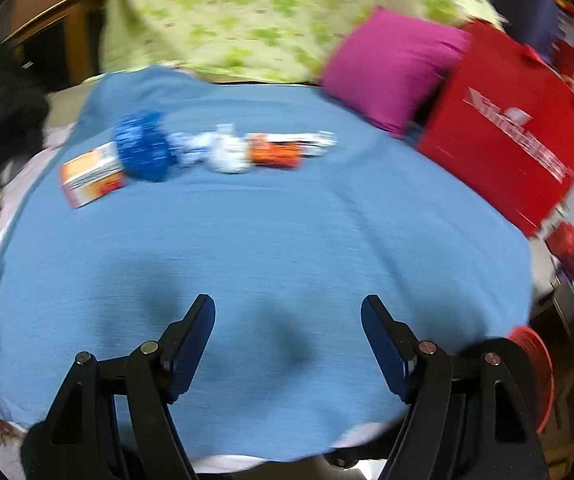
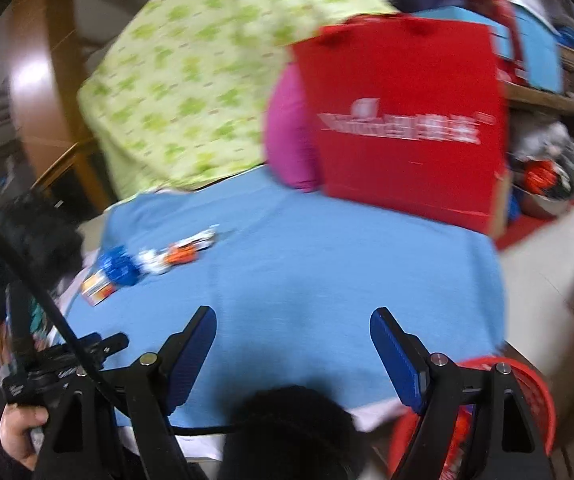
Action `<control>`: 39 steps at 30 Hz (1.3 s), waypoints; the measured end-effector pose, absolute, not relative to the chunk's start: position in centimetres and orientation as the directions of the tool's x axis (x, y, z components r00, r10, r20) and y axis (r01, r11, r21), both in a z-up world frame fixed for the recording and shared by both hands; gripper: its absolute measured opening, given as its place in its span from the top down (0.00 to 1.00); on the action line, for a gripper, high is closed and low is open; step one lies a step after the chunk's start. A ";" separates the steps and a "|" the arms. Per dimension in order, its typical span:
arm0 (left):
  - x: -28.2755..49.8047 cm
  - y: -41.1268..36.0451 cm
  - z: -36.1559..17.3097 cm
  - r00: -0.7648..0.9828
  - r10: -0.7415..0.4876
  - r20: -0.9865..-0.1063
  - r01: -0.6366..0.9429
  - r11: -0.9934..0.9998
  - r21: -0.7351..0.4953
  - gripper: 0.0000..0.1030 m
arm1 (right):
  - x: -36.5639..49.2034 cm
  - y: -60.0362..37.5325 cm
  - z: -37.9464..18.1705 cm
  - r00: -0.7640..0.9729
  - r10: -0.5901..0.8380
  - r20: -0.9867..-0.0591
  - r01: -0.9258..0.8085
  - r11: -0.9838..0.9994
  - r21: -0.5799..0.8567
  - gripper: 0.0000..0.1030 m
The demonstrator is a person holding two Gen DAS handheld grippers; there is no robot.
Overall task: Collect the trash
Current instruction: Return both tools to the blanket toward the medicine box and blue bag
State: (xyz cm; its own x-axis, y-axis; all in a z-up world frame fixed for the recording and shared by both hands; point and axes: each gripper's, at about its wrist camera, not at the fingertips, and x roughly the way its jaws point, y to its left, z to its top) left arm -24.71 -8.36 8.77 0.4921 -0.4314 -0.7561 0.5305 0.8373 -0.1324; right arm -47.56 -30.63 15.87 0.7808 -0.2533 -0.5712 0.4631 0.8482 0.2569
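Left wrist view: left gripper (image 1: 287, 312) spread wide, empty | right gripper (image 2: 293, 322) likewise released | trash row, orange-white carton (image 1: 93, 172) to crumpled blue wrapper (image 1: 145, 148), far left on blue cloth (image 1: 271, 240) | risk: blurred reach nudges neighbours; red basket (image 2: 527, 392) near right.

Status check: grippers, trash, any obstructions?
Left gripper and right gripper open, empty. Row of crumpled wrappers and small cartons untouched on blue cloth. Red plastic basket near right. Nothing in the way.
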 end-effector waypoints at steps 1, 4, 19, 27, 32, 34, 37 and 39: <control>-23.9 -7.4 8.6 0.500 -0.419 -0.758 0.508 0.851 -0.135 0.26 | -46.6 -30.0 15.9 0.785 -0.235 -0.572 0.442 0.861 0.253 0.20; -21.4 -4.6 8.1 0.527 -0.375 -0.762 0.430 0.892 -0.142 0.26 | -43.4 -28.0 15.4 0.798 -0.182 -0.574 0.378 0.894 0.241 0.20; -8.7 2.7 8.7 0.593 -0.253 -0.765 0.322 0.945 -0.063 0.26 | -34.9 -26.5 10.5 0.762 -0.034 -0.646 0.275 0.921 0.275 0.20; -2.7 1.7 9.0 0.559 -0.285 -0.779 0.476 0.879 0.021 0.26 | -33.1 -26.8 8.1 0.723 0.005 -0.691 0.281 0.912 0.301 0.20; 0.3 0.4 8.8 0.543 -0.291 -0.788 0.549 0.833 0.071 0.26 | -32.1 -27.2 7.8 0.716 0.011 -0.698 0.284 0.909 0.306 0.20; 1.5 0.0 8.5 0.531 -0.286 -0.798 0.585 0.805 0.101 0.26 | -31.8 -27.4 7.6 0.711 0.012 -0.703 0.290 0.906 0.309 0.20; 3.0 -0.4 7.9 0.490 -0.296 -0.820 0.634 0.767 0.101 0.26 | -31.5 -27.7 7.1 0.703 0.012 -0.711 0.300 0.901 0.312 0.20; 3.6 -0.7 7.4 0.453 -0.306 -0.837 0.667 0.740 0.091 0.25 | -31.3 -27.8 6.8 0.697 0.016 -0.717 0.306 0.898 0.317 0.20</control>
